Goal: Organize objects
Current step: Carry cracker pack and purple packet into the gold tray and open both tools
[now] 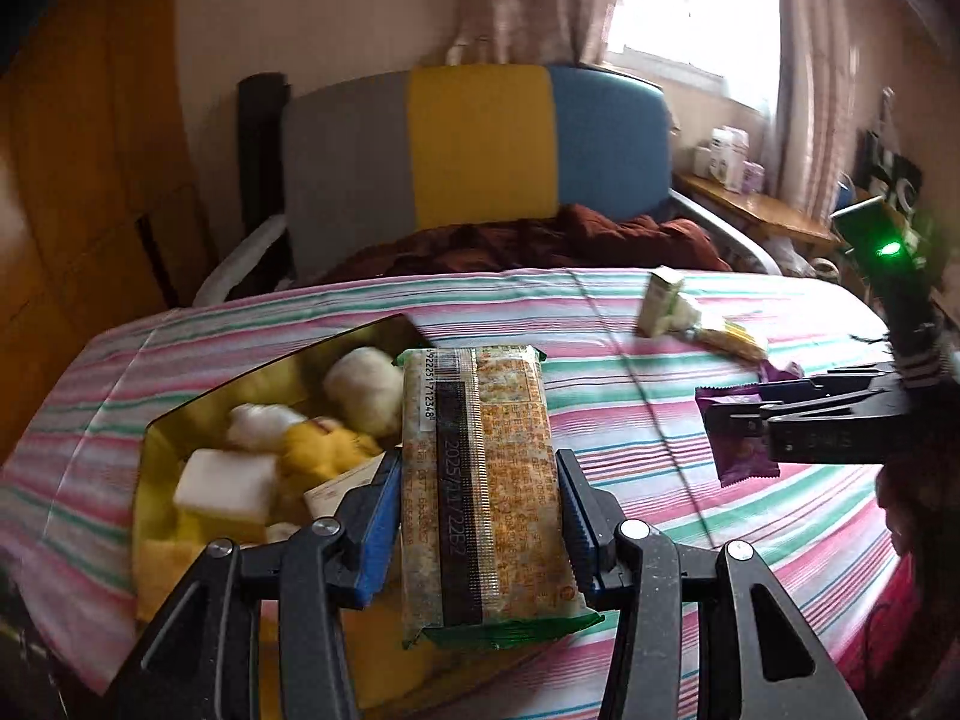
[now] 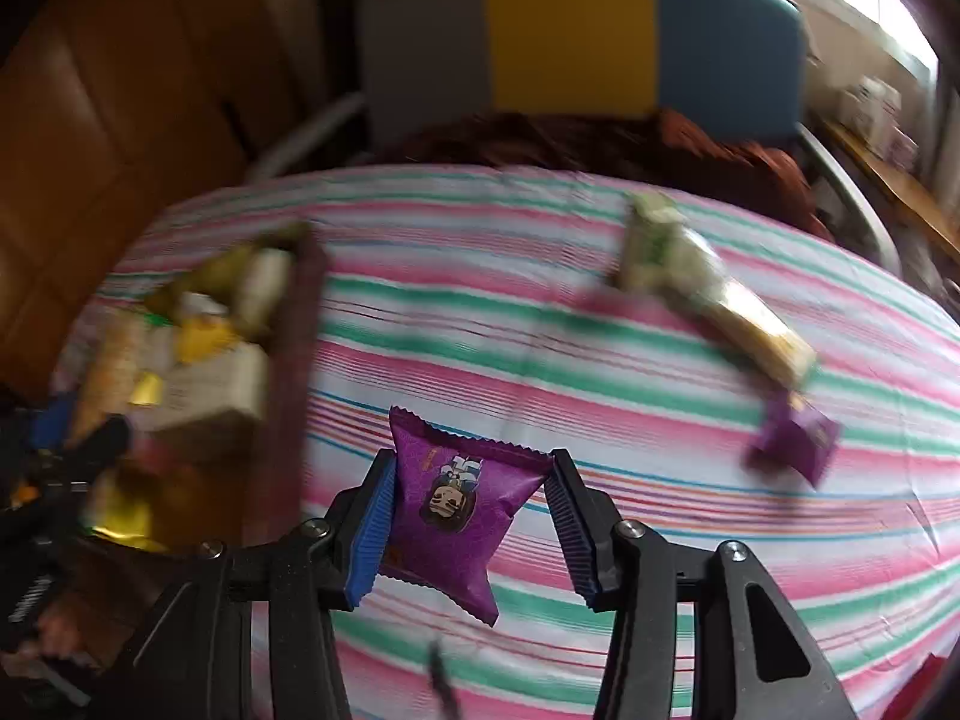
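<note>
My left gripper (image 1: pixel 477 516) is shut on a long orange cracker packet (image 1: pixel 483 480) and holds it above the bed, just right of an open gold-lined box (image 1: pixel 180 420) that holds several wrapped snacks. My right gripper (image 2: pixel 471 519) is shut on a purple snack pouch (image 2: pixel 456 504) above the striped sheet; it also shows at the right of the left wrist view (image 1: pixel 741 420). The box shows blurred at the left of the right wrist view (image 2: pixel 294 360).
The striped bed sheet (image 1: pixel 600 396) carries a green-white carton (image 1: pixel 660 300), a pale yellow packet (image 2: pixel 762 336) and another purple pouch (image 2: pixel 792 438). A grey, yellow and blue headboard (image 1: pixel 480 150) and dark red blanket (image 1: pixel 540 240) lie behind. A wooden shelf (image 1: pixel 756 210) stands at the right.
</note>
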{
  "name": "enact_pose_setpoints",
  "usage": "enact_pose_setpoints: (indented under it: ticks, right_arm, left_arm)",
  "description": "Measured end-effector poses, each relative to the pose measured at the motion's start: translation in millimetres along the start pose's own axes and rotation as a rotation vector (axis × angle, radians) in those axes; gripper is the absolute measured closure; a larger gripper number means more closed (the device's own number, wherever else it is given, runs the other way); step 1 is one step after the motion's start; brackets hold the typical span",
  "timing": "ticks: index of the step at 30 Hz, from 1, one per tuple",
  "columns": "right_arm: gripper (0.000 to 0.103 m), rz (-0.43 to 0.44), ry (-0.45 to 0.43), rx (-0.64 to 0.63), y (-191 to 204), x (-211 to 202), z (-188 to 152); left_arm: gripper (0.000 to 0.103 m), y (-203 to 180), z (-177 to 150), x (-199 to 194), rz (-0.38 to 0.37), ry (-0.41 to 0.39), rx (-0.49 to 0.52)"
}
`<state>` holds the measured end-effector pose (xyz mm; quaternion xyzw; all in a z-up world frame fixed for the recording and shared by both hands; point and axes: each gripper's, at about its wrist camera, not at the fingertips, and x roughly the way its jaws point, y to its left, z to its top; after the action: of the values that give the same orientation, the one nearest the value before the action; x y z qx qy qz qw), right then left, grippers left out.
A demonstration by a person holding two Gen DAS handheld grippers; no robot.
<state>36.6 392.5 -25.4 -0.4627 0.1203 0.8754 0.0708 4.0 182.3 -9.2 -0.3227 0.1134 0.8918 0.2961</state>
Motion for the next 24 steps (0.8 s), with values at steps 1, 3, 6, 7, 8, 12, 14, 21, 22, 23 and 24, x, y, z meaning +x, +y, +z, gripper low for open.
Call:
enact_pose_setpoints:
  ticks: [1,3,6,7,8,12,14,21,22,23,24]
  right_arm:
    - [0.053,0.022,-0.013,-0.017,13.1,-3.0,2.0]
    - [0.053,0.06,-0.028,-0.048,35.2,-6.9,4.5]
    - [0.053,0.115,-0.042,-0.101,70.8,-9.7,7.2]
    - [0.053,0.13,-0.044,-0.117,81.2,-9.7,7.5]
    - [0.053,0.146,-0.046,-0.134,91.4,-9.5,7.6]
    - [0.053,0.205,-0.033,-0.196,129.2,-2.8,7.0]
    - [0.053,0.225,-0.022,-0.213,142.6,2.0,6.1]
    - [0.053,0.25,0.003,-0.25,167.1,15.5,2.2]
    - [0.052,0.25,0.004,-0.25,168.3,16.1,1.5]
    - [0.051,0.251,0.006,-0.249,170.0,15.9,-0.1]
    - [0.051,0.252,0.01,-0.25,171.4,16.3,-1.3]
  left_arm:
    - [0.054,10.6,-1.7,-2.7,0.012,-0.001,-0.02]
    - [0.054,28.3,-4.7,-6.4,0.027,0.0,-0.057]
    - [0.054,56.5,-9.0,-14.3,0.059,-0.003,-0.115]
    - [0.054,66.8,-10.1,-17.1,0.07,-0.005,-0.134]
    - [0.054,79.9,-11.9,-21.0,0.089,-0.01,-0.157]
    - [0.054,111.6,-15.4,-27.6,0.138,-0.018,-0.216]
    - [0.054,126.5,-17.2,-28.8,0.158,-0.018,-0.246]
    - [0.054,141.2,-15.3,-27.3,0.156,-0.02,-0.284]
    - [0.054,140.8,-14.8,-28.3,0.154,-0.022,-0.283]
    - [0.054,140.2,-14.1,-26.7,0.147,-0.02,-0.283]
    - [0.054,139.2,-12.0,-24.3,0.143,-0.018,-0.283]
